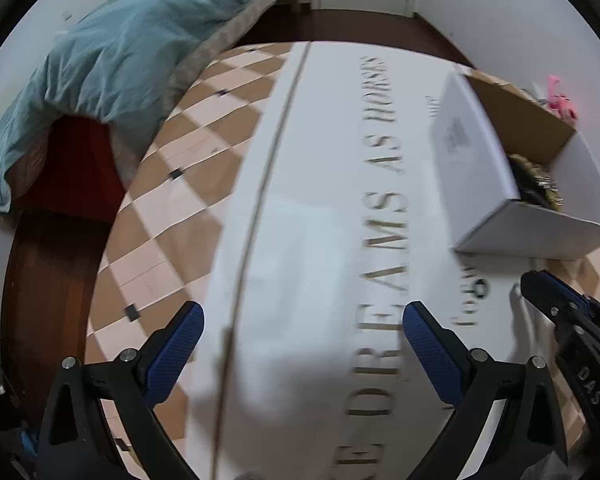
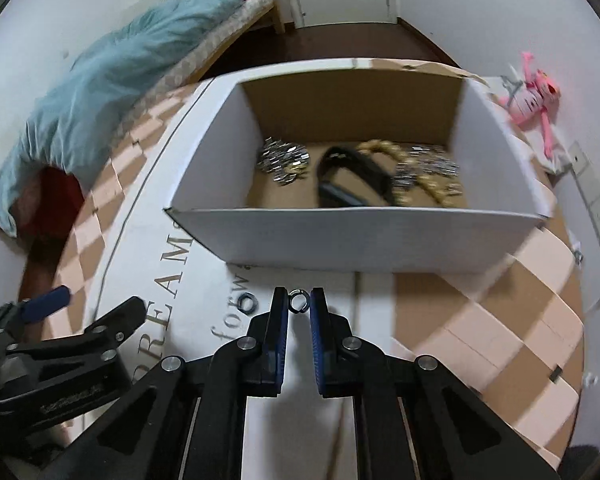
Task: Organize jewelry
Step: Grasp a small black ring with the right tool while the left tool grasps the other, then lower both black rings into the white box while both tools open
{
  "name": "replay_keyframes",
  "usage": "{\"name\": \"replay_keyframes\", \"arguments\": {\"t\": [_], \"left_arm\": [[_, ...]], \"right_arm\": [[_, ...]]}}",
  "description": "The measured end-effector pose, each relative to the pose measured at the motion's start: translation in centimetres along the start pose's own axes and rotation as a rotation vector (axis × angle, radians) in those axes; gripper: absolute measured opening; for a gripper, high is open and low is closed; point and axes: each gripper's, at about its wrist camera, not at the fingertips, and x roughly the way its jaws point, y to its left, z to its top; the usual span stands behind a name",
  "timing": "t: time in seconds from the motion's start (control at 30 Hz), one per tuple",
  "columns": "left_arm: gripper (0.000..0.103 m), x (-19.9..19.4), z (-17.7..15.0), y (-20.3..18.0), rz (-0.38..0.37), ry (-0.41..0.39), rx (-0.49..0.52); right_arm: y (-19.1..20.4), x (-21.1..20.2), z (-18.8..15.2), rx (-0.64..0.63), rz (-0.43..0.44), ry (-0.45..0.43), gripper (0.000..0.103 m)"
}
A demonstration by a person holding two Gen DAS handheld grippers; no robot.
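Here, the right tool (image 2: 299, 304) is nearly closed, its blue-padded fingertips pinching a small dark ring (image 2: 298, 303) that stands on edge between them, held just above the surface (image 2: 480, 320). A second dark ring (image 2: 247, 303) lies flat on the white mat (image 2: 148, 248), to the left of the held ring and beside the grey lettering printed there. Directly ahead of the right tool stands an open cardboard box (image 2: 380, 240), white outside and brown inside, its near wall close to the fingertips. Inside the box lie a cluster of silver chain pieces (image 2: 282, 160) toward the left, a black band-like item (image 2: 352, 182) in the middle, and a gold beaded strand (image 2: 416, 168) tangled with more silver pieces toward the right; motion blur hides finer detail.

The left tool (image 1: 303, 346) is wide open and grips nothing; its two blue pads hang above the white mat (image 1: 320, 220), whose grey lettering runs lengthwise between them. In the left wrist view the box (image 1: 472, 168) sits at the right, with the right tool (image 1: 556, 304) below it at the frame edge. The surface carries a tan-and-pink checkered cover (image 1: 188, 184). A pale blue blanket (image 1: 112, 60) is heaped on furniture at the far left, and a pink plush toy (image 2: 534, 94) lies beyond the box at the right.
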Motion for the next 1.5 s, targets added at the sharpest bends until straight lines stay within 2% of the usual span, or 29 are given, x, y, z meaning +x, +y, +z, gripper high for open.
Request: {"name": "replay_keyframes", "arguments": {"t": [0.13, 0.33, 0.43, 0.47, 0.5, 0.53, 0.6, 0.7, 0.9, 1.07, 1.2, 1.27, 1.37, 1.5], "left_arm": [[0.102, -0.1, 0.3, -2.8, -0.061, -0.002, 0.032], [0.101, 0.9, 0.3, -7.2, -0.131, 0.005, 0.091], [0.089, 0.9, 0.2, -8.7, -0.131, -0.009, 0.121], [0.080, 0.9, 0.2, -9.0, -0.133, -0.009, 0.125], [0.065, 1.0, 0.2, -9.3, -0.137, -0.008, 0.133], [0.056, 1.2, 0.2, -9.6, -0.141, -0.006, 0.142], [0.031, 1.1, 0.2, -9.9, -0.132, -0.020, 0.157], [0.012, 1.1, 0.5, -9.9, -0.159, -0.023, 0.154], [0.010, 0.1, 0.5, -9.3, -0.191, -0.041, 0.144], [0.010, -4.4, 1.5, -8.9, -0.267, -0.094, 0.138], [0.010, -8.0, 5.0, -9.0, -0.341, -0.140, 0.140], [0.010, -8.1, 7.2, -9.3, -0.363, -0.135, 0.141], [0.010, -7.4, 9.8, -9.8, -0.364, -0.113, 0.153], [0.010, -5.2, 11.7, -10.0, -0.365, -0.038, 0.152]], "right_arm": [[-2.8, -2.3, -0.6, 0.042, -0.008, -0.017, 0.011], [-6.4, -3.1, -1.2, 0.112, -0.056, -0.026, 0.011], [-7.9, -3.3, -1.4, 0.141, -0.070, -0.025, 0.011], [-8.3, -3.4, -1.5, 0.149, -0.071, -0.026, 0.011], [-8.6, -3.5, -1.5, 0.155, -0.075, -0.024, 0.011], [-8.8, -3.5, -1.5, 0.158, -0.076, -0.024, 0.011], [-9.1, -3.5, -1.5, 0.163, -0.080, -0.025, 0.011], [-9.2, -3.7, -1.4, 0.168, -0.083, -0.030, 0.012], [-8.6, -4.7, -1.0, 0.169, -0.061, -0.050, 0.012], [-7.8, -7.8, 0.3, 0.159, 0.002, -0.093, 0.011], [-7.3, -10.2, 3.5, 0.137, 0.062, -0.127, 0.011], [-7.2, -10.3, 5.5, 0.119, 0.069, -0.129, 0.011], [-7.4, -9.0, 8.6, 0.101, 0.077, -0.086, 0.011], [-8.2, -5.6, 11.6, 0.108, 0.094, 0.036, 0.011]]}}
